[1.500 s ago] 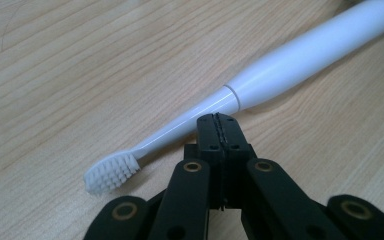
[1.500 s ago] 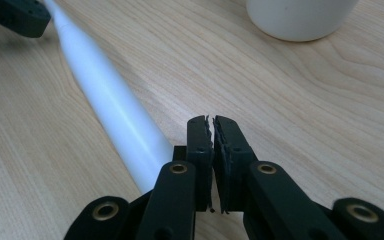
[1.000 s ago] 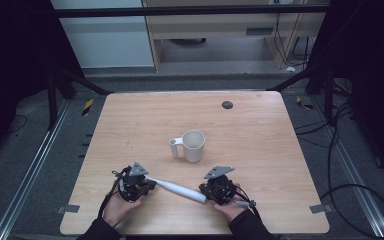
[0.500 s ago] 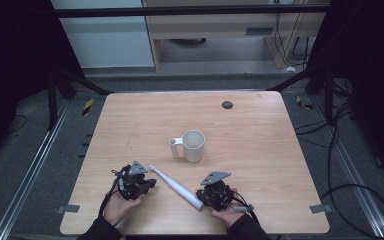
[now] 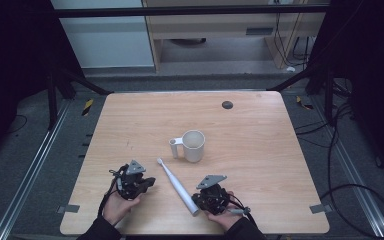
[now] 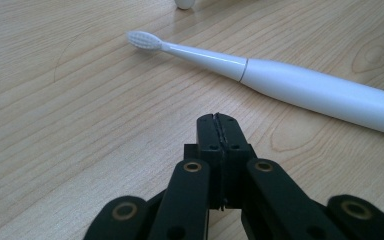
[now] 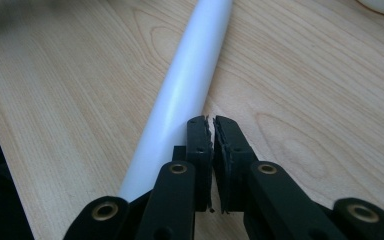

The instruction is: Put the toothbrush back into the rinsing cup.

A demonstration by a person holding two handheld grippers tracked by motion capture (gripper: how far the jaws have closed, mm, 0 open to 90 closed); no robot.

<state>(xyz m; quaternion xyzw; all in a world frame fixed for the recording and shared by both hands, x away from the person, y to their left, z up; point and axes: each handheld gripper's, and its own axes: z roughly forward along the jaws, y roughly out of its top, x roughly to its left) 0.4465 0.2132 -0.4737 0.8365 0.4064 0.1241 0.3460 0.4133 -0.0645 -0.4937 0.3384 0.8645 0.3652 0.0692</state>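
A white electric toothbrush (image 5: 177, 186) lies flat on the wooden table (image 5: 260, 135), its bristle head pointing toward a white mug (image 5: 194, 146). My left gripper (image 5: 149, 181) rests to the left of the brush with its jaws shut on nothing. In the left gripper view the gripper (image 6: 217, 120) sits a short way from the toothbrush (image 6: 290, 85), apart from it. My right gripper (image 5: 198, 198) is by the handle's base. In the right gripper view the gripper (image 7: 210, 124) is shut and empty, right beside the handle (image 7: 190, 85).
A small dark round spot (image 5: 227, 104) marks the table's far side. Grey tape tabs (image 5: 68, 208) sit at the near corners. The near edge runs just behind both hands. Dark floor and cables (image 5: 350, 195) surround the table.
The toothbrush has swung from lying across between the grippers to a steeper diagonal, head toward the mug. The right gripper has drawn back toward the near edge with the handle's base.
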